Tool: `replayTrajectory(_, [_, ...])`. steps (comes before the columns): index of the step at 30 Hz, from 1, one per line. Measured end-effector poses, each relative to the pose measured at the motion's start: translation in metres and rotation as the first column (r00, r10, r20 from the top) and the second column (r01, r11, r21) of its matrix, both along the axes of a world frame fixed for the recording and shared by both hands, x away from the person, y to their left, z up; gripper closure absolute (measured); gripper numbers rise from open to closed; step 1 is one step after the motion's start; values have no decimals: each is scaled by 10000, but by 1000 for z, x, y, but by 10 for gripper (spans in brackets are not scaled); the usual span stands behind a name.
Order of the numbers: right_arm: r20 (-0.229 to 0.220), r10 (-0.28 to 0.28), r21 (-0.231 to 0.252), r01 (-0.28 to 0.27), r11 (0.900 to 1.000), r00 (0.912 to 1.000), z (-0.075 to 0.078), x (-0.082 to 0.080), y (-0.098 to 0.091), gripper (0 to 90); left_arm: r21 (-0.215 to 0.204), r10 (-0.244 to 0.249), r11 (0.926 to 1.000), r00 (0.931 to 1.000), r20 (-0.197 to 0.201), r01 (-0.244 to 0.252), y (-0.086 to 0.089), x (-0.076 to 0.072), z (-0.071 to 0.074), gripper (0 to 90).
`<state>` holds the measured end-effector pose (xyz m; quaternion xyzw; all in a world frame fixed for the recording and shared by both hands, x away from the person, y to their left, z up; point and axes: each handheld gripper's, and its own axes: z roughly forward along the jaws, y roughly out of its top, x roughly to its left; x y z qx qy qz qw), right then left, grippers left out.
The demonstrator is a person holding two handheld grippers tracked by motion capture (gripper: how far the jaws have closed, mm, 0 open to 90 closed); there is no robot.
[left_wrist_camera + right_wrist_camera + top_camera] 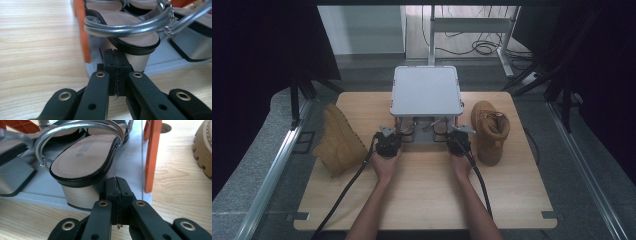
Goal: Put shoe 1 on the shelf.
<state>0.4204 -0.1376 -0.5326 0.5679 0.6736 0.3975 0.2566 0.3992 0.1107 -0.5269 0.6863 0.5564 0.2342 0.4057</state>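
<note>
A pair of silver-strapped block-heel sandals lies on the low grey shelf (162, 60) of a small shoe rack (427, 90). My left gripper (116, 58) is shut with nothing between its jaws, its tips just in front of the left sandal's (130, 27) heel. My right gripper (115, 186) is also shut and empty, tips close beside the metallic heel of the right sandal (85, 157). In the high view both grippers, left (391, 134) and right (456, 134), sit at the rack's front edge, held by bare hands.
A tan boot (339, 142) lies on its side left of the rack; its mate (489, 131) stands to the right, its sole (203, 150) near my right gripper. Orange rack posts (81, 30) (152, 155) flank the sandals. Bare wooden tabletop (427, 195) spreads towards the person.
</note>
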Motion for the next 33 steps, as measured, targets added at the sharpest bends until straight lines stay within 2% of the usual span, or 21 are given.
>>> replayTrajectory(7, [19, 128, 18, -128, 9999, 9999, 0, -2, 6, 892, -19, -228, 9997, 9997, -101, 228, -10, 4, -1, 895])
replayTrajectory(16, [88, 448, 61, -448, 9990, 9990, -1, -2, 17, 892, -296, -209, 9994, 9996, -180, 204, -12, 5, -3, 896])
replayTrajectory(29, [37, 585, 61, -585, 9983, 9983, -1, 0, 22, 892, -222, -292, 9993, 9993, -221, 287, -20, 9, -4, 895])
replayTrajectory(33, [72, 698, 103, -699, 9975, 9975, 1, -2, 21, 891, -136, -434, 9990, 9988, -212, 432, -19, 6, -4, 866])
